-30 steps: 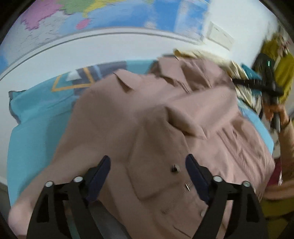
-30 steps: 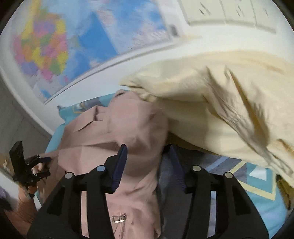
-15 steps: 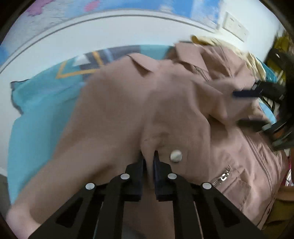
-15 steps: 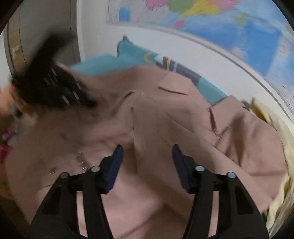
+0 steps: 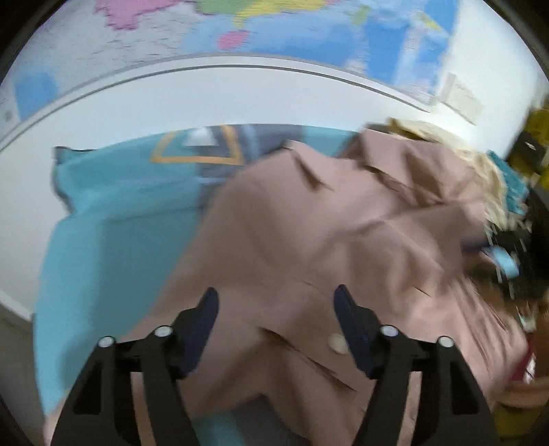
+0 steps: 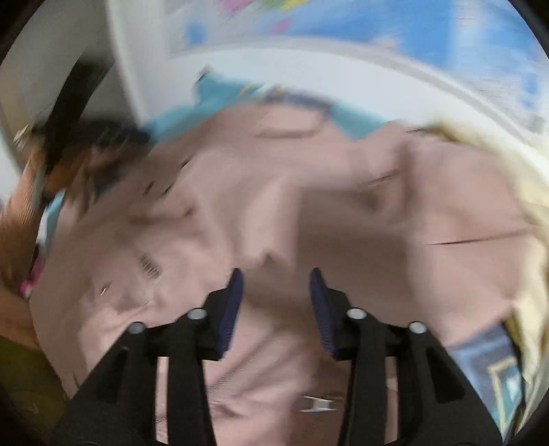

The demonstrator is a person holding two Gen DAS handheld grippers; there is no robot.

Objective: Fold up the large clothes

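Left wrist view, pink jacket [image 5: 308, 240] on blue bedspread [image 5: 113, 247], wall map [image 5: 274, 27] behind

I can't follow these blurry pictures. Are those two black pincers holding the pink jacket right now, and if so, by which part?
Nothing is held. The left gripper is opening over the pink jacket; the right gripper is closing, pads not pressing cloth.
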